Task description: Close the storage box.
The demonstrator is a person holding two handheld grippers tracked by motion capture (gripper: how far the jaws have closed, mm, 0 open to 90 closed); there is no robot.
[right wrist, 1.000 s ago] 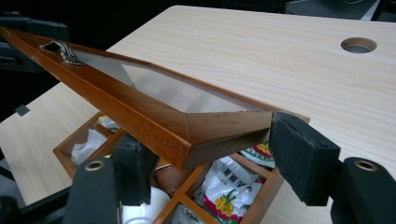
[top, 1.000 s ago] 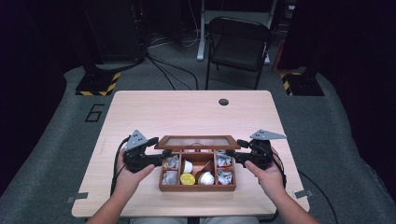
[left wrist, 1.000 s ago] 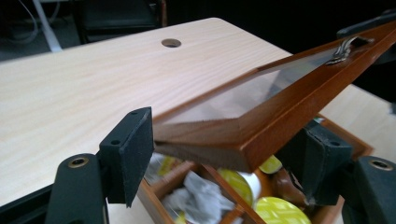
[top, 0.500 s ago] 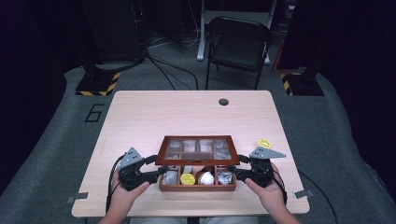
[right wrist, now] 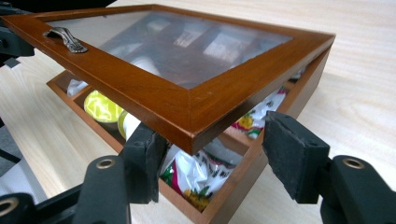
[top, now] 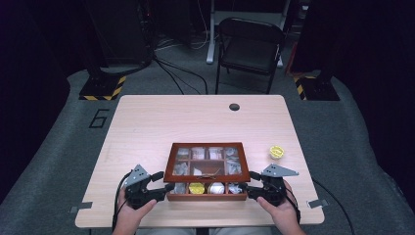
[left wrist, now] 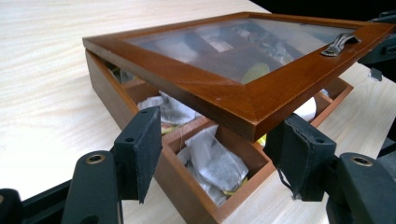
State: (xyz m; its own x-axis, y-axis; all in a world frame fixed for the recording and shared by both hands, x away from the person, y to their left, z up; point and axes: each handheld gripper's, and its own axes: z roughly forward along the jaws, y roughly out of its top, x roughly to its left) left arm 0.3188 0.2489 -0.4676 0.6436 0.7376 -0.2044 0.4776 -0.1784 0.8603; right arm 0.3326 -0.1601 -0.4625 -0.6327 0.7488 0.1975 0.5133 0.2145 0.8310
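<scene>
A brown wooden tea box (top: 205,197) stands near the table's front edge, with tea bags and a yellow capsule (top: 196,188) in its compartments. Its glass lid (top: 169,166) hangs tilted, part way down over the base. My left gripper (top: 164,182) has just been closing and is shut on the lid's front left corner (left wrist: 210,93), above the open base (left wrist: 187,186). My right gripper (top: 250,182) has also just been closing and grips the front right corner (right wrist: 154,88). A metal handle (right wrist: 65,38) sits on the lid's front rail.
A yellow capsule (top: 276,152) lies on the table to the right of the box. A round cable hole (top: 234,106) is at the table's far edge. A black folding chair (top: 249,44) stands behind the table, with cables on the floor.
The lid has come down from nearly upright to a low tilt over the base. Both hands and grippers have sunk with it toward the table's front edge.
</scene>
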